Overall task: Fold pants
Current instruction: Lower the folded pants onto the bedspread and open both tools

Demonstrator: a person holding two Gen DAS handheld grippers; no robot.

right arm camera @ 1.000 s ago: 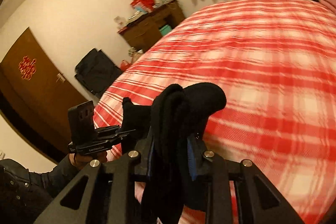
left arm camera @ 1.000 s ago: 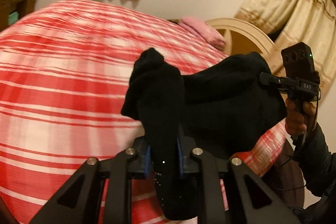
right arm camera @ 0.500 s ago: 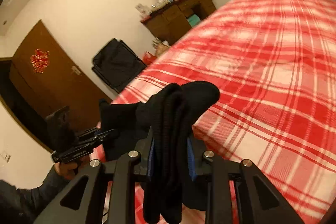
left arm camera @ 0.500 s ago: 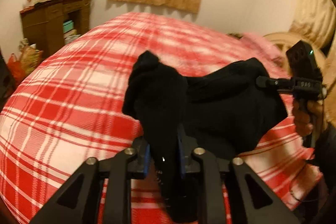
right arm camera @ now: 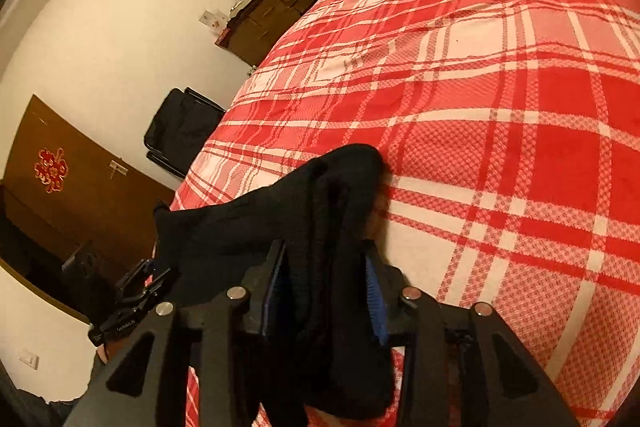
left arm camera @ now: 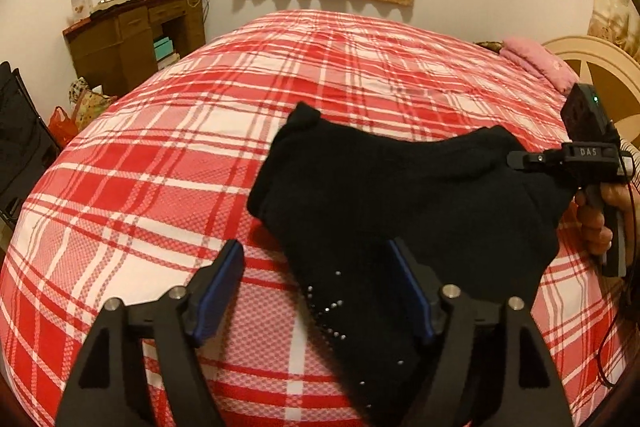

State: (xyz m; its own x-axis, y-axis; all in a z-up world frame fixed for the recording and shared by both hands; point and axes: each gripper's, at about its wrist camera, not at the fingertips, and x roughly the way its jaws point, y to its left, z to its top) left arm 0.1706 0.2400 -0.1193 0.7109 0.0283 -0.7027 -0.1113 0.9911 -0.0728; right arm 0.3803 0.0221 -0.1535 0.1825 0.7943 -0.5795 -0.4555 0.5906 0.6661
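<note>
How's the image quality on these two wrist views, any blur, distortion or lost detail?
Left wrist view: sharp, warm light, fisheye bulges the plaid bedspread; the black pants lose fold detail. Right wrist view: tilted, dim corners, pants nearly featureless between the right gripper fingers.

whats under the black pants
The red plaid bedspread lies under the black pants. What they cover is hidden. The left tool is open; the right tool grips one end.

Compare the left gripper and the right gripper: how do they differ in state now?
The left gripper is open, its blue pads spread wide, while the right gripper is shut on the black pants. The pants lie loose between the left fingers, but bunch tightly between the right ones. Both hover over the red plaid bed.
</note>
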